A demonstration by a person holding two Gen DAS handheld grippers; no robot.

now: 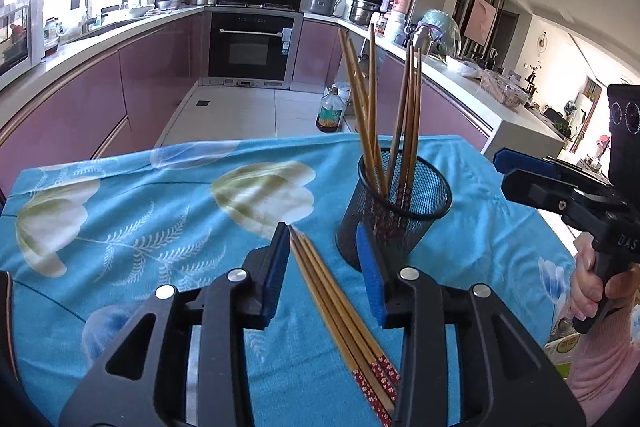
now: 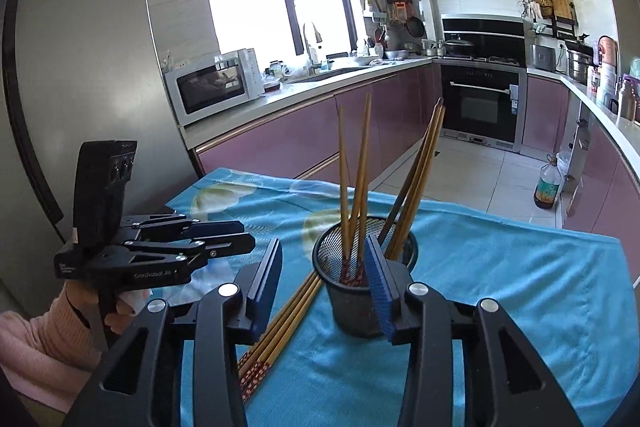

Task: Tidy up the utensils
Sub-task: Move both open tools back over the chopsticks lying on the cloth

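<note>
A black mesh cup (image 1: 394, 211) stands on the blue flowered cloth (image 1: 140, 227) and holds several wooden chopsticks (image 1: 370, 115), tips up. Several more chopsticks (image 1: 340, 311) with red patterned ends lie flat on the cloth beside the cup. My left gripper (image 1: 324, 247) is open and empty, its fingers straddling the lying chopsticks from above. In the right wrist view the cup (image 2: 362, 287) sits between the fingers of my open right gripper (image 2: 322, 259), with the lying chopsticks (image 2: 280, 331) to its left. The left gripper (image 2: 224, 237) also shows there at the left.
The right gripper (image 1: 516, 175) shows at the right edge of the left wrist view. The table's far edge drops to a tiled kitchen floor with an oil bottle (image 1: 330, 111). Pink cabinets, an oven (image 1: 250, 47) and a microwave (image 2: 214, 87) lie beyond.
</note>
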